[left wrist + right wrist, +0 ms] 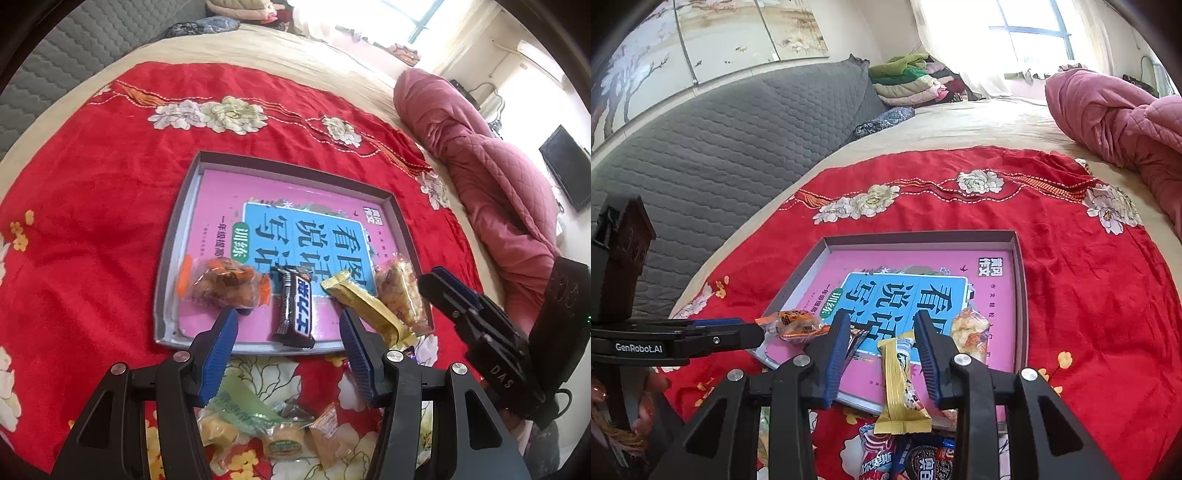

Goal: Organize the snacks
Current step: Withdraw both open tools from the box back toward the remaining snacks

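Snacks: four packets in tray [166,258], yellow bar [899,384] overhanging its near rim | left gripper [288,332] spread, empty | right gripper [882,343] spread around the bar | loose packets [258,432] partly hidden behind fingers

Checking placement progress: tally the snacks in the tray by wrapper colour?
Orange wrapper: 1
Dark brown bar: 1
Yellow bar, overhanging the tray's near edge: 1
Clear pack with pale contents: 1
Total: 4
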Tool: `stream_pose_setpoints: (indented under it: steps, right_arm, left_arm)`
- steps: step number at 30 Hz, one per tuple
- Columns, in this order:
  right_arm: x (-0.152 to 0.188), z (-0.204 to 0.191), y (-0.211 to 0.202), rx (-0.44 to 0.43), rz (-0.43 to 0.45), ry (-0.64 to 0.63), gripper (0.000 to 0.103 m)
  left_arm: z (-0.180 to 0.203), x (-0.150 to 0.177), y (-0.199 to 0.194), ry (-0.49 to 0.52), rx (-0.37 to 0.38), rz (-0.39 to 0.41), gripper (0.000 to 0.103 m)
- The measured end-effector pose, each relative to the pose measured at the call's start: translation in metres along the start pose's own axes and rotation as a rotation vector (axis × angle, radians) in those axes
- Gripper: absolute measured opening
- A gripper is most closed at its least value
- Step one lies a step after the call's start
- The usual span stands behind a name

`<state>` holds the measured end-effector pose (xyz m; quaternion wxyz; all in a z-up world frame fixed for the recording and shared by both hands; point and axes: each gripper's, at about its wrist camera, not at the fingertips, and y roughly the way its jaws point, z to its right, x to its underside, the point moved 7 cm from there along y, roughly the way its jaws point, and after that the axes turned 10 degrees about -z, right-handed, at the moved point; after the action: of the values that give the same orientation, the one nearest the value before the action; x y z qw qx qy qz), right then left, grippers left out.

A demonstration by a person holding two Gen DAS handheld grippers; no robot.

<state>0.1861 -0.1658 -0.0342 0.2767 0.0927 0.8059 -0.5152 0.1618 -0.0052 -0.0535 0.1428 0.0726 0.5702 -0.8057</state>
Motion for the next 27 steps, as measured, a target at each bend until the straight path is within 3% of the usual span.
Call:
stream_pose_setpoints:
  steps: [8, 12, 27]
  right_arm:
    - [0.003, 0.005, -0.018, 0.006, 0.034, 0.012, 0.037]
    - [0.004, 0.012, -0.025, 0.013, 0.049, 0.034, 0.044]
    - [0.016, 0.033, -0.043, 0.044, 0.069, 0.106, 0.045]
  left_arm:
    - [-0.01, 0.008, -0.009, -0.001, -0.02, 0.002, 0.059]
    - [-0.015, 0.011, -0.013, -0.008, -0.024, 0.003, 0.059]
    - [-0.031, 0.024, -0.02, -0.014, -0.039, -0.007, 0.059]
